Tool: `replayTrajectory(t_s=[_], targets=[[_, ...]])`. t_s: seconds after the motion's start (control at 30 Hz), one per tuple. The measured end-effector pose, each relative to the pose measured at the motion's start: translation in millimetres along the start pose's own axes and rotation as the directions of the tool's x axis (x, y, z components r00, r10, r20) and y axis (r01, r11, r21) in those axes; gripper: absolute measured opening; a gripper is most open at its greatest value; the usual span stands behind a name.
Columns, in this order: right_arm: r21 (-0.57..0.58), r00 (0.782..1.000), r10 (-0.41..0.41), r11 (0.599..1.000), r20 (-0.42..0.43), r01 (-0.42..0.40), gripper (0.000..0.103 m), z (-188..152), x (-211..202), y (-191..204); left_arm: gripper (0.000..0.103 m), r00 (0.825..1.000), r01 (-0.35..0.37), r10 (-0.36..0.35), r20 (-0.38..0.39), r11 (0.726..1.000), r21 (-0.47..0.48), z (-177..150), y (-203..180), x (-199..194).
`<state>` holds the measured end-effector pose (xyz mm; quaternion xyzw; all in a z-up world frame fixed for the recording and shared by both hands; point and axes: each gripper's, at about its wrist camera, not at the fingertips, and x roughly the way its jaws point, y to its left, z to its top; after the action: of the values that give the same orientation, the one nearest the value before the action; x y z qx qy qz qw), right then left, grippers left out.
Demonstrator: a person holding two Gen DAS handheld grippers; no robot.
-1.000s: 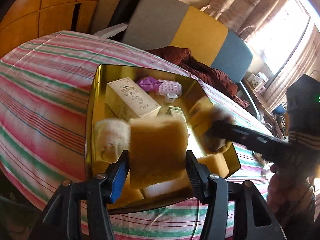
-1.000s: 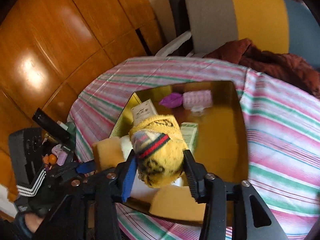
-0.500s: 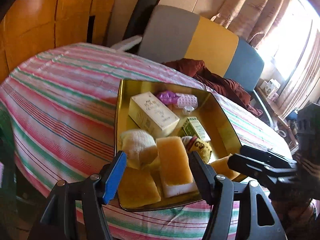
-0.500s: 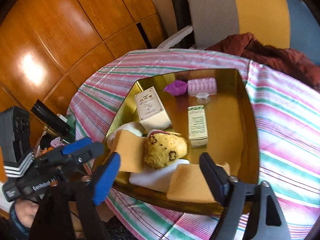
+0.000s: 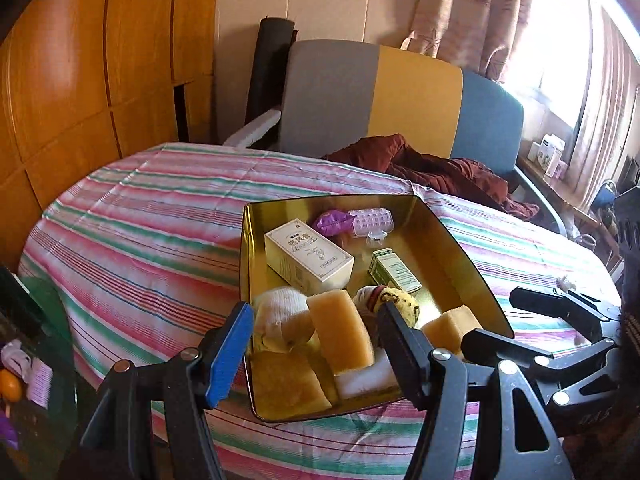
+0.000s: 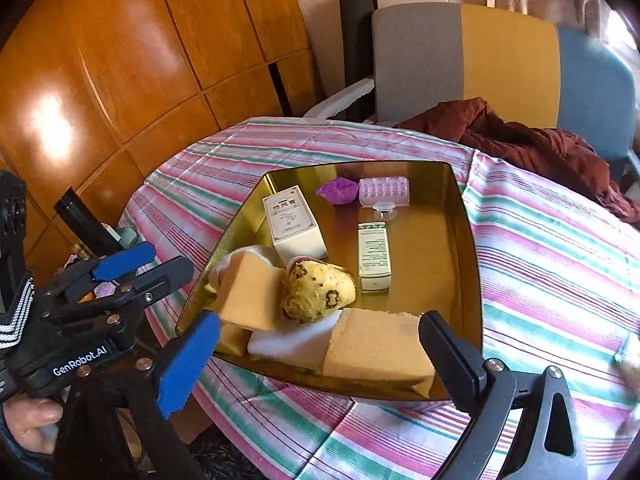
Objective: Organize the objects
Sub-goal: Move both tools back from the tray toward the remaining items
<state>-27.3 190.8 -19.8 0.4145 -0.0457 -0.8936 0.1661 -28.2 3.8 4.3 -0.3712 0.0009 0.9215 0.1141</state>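
A gold tin tray (image 5: 245, 264) (image 6: 472, 280) sits on the striped table. It holds a white box (image 5: 308, 256) (image 6: 294, 224), a green-and-white box (image 5: 394, 272) (image 6: 374, 256), a purple packet (image 6: 340, 192), a pink roller (image 6: 384, 190), a rolled yellow sock (image 5: 396, 300) (image 6: 320, 292), a white sock (image 5: 280, 312) and several sponges (image 5: 340, 332) (image 6: 372, 352). My left gripper (image 5: 316, 344) (image 6: 152, 268) hangs open over the tray's near edge, holding nothing. My right gripper (image 6: 320, 356) (image 5: 516, 322) is opening wide above the near sponge, with nothing between its pads.
The pink, green and white striped tablecloth (image 6: 540, 264) covers a round table. Behind it stands a grey, yellow and blue chair (image 5: 400, 96) with a dark red cloth (image 5: 432, 168). Wooden panels (image 6: 120, 60) line the left. Small clutter (image 5: 24, 376) lies low at the left.
The left gripper let go of a yellow sponge and the right let go of the yellow sock; both now lie in the tray. Both grippers opened and drew back.
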Motion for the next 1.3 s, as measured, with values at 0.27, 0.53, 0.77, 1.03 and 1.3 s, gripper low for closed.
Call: replayTrajectory(t_s=[0.27, 0.53, 0.77, 1.03, 1.3], targets=[[0.015, 0.999, -0.039, 0.999, 0.017, 0.038, 0.1, -6, -12, -6, 0.066, 1.0, 0.014, -0.014, 0.024, 0.999, 0.031, 2, -10, -11], [0.055, 0.996, -0.088, 0.995, 0.023, 0.087, 0.101, -14, -22, -25, 0.065, 0.998, 0.043, -0.045, 0.032, 0.996, 0.075, 5, -27, -17], [0.104, 0.993, -0.118, 0.988, 0.026, 0.115, 0.101, -22, -32, -47, 0.065, 0.997, 0.07, -0.073, 0.026, 0.99, 0.126, 6, -47, -18], [0.181, 0.979, -0.203, 0.964, 0.017, 0.196, 0.102, -35, -49, -91, 0.066, 0.992, 0.118, -0.124, 0.015, 0.971, 0.207, 10, -81, -18], [0.283, 0.938, -0.346, 0.9, 0.005, 0.33, 0.102, -51, -90, -159, 0.066, 0.982, 0.181, -0.187, -0.012, 0.935, 0.303, 15, -122, -11]])
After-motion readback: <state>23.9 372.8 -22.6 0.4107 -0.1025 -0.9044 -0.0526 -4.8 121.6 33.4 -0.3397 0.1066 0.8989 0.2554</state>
